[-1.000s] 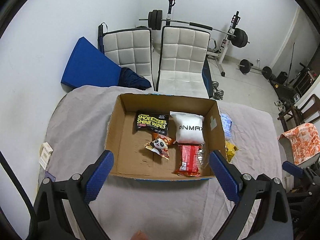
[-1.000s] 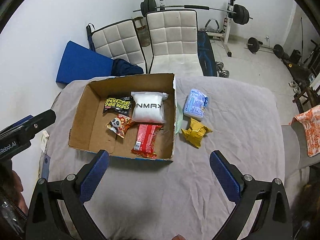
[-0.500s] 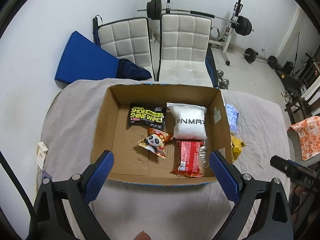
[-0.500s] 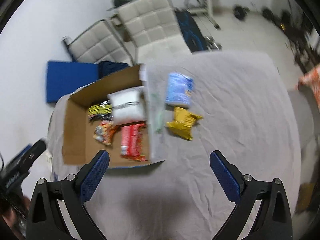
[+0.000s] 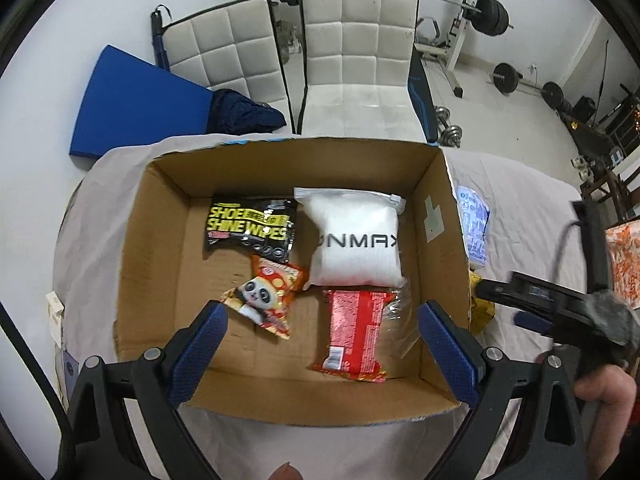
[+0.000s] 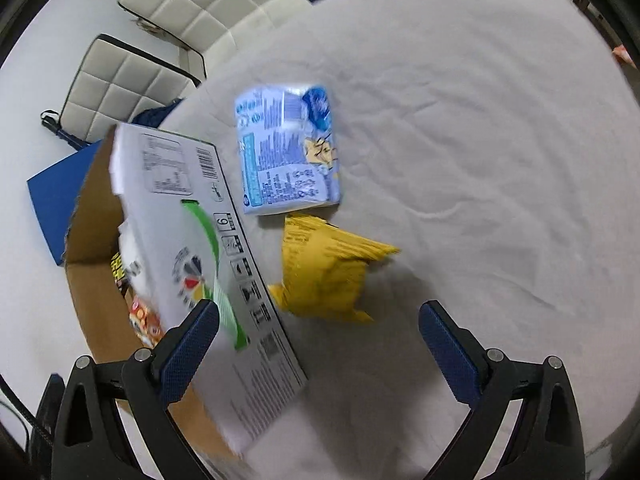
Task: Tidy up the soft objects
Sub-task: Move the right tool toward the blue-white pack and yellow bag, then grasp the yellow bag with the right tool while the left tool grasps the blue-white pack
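The cardboard box (image 5: 444, 216) is sitting on the worktop (image 6: 480, 128), which is covered with a grey cloth, and serves as the landmark here; inside it are lying a black shoe-wipes pack (image 5: 250, 226) towards the far wall, a white pouch (image 5: 354, 240) beside that pack, a panda snack packet (image 5: 266, 300) nearer the middle, and a red packet (image 5: 354, 330) just in front of the white pouch.

The left gripper (image 5: 322, 344) is hanging over the near part of the box with its jaws spread wide and released; nothing is lying between them in a grip, and its blue fingertips (image 5: 200, 344) are touching none of the packets as far as can be seen.

The right gripper (image 6: 320, 344) is pointing down at the cloth just outside the box's printed side wall; its jaws have just been closing a little yet are standing well apart, gripping nothing; the yellow packet (image 6: 324, 272) is lying crumpled on the cloth beside the box, ahead of the jaws and not between the pads; the blue-and-white tissue pack (image 6: 288, 152) is resting just beyond the yellow one, also beside the box wall; the right-wrist view is blurred, so finer contact cannot be told.
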The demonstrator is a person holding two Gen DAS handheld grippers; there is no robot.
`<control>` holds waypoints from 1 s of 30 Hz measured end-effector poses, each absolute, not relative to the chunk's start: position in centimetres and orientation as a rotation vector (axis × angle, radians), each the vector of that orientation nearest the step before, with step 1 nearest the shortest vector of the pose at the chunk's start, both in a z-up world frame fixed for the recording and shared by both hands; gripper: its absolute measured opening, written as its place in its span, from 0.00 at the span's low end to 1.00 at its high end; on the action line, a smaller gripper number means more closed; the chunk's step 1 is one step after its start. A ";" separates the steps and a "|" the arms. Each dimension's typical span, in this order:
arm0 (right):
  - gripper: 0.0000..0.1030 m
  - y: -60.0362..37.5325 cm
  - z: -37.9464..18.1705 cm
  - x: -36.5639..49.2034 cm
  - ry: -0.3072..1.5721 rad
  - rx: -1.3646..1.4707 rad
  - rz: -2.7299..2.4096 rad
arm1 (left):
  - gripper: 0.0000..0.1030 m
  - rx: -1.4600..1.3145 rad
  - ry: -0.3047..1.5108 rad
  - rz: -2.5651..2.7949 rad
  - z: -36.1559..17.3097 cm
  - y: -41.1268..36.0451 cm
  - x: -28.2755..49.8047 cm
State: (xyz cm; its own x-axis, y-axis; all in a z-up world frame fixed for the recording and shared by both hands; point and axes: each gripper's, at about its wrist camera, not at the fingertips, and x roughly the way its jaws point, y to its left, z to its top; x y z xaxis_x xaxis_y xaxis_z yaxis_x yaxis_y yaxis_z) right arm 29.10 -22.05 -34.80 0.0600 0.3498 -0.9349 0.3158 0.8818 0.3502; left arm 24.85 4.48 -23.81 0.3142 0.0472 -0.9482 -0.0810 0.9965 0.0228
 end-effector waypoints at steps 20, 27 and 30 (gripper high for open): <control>0.49 -21.0 -42.1 30.1 1.683 0.452 -0.006 | 0.95 0.192 1.196 0.153 -24.2 -0.3 28.9; 0.49 -28.4 -40.4 28.0 1.648 0.346 -0.116 | 0.95 0.397 1.233 0.107 -25.5 -6.2 32.8; 0.49 -32.4 -40.2 26.7 1.637 0.332 -0.185 | 0.95 0.443 1.295 0.042 -27.0 -9.2 35.4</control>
